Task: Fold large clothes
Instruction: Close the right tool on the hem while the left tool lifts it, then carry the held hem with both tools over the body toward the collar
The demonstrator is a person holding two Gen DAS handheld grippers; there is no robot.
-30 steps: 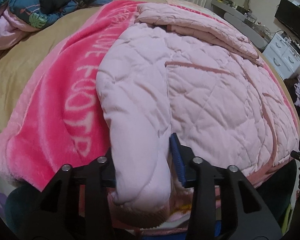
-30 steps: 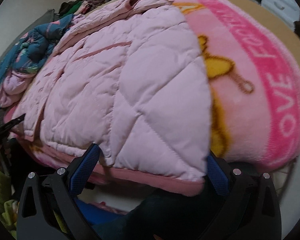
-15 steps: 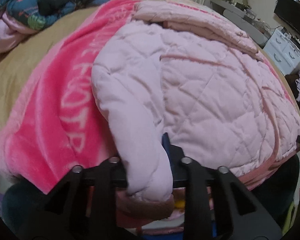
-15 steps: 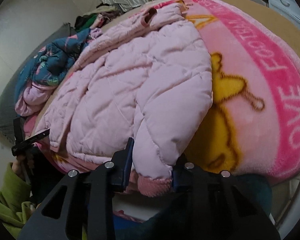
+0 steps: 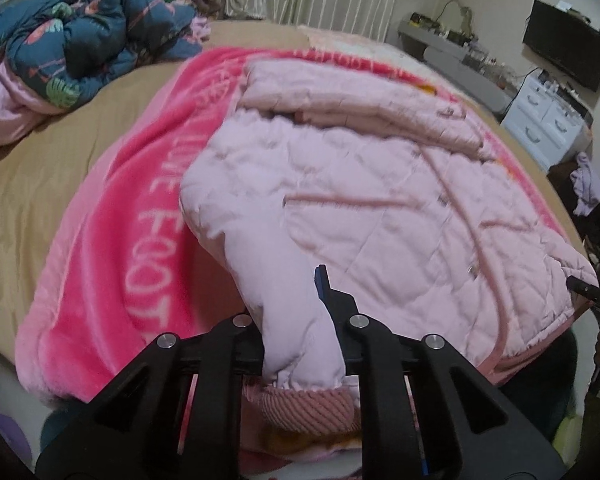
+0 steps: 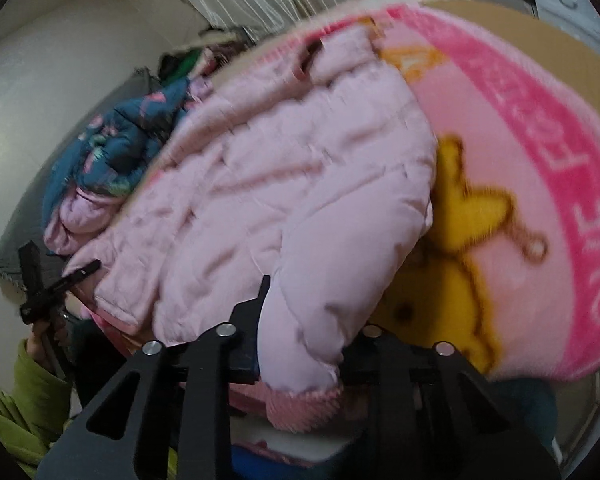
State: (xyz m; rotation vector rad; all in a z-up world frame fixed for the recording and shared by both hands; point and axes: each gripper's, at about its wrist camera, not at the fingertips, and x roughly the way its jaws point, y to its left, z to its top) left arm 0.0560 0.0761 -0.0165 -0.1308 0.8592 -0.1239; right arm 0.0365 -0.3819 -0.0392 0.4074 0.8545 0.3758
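Left gripper (image 5: 296, 320) is clamped on one sleeve (image 5: 296, 344) of the pale pink quilted jacket (image 5: 380, 208), jaws pinched tight just above the ribbed cuff (image 5: 312, 412), and over on the other side the right gripper (image 6: 300, 332) has the other sleeve (image 6: 304, 344) squeezed between its jaws the same way. The jacket itself lies spread across the bright pink blanket (image 5: 112, 248) on the bed, with a dark floral quilt (image 5: 84, 36) bunched up at the far corner.
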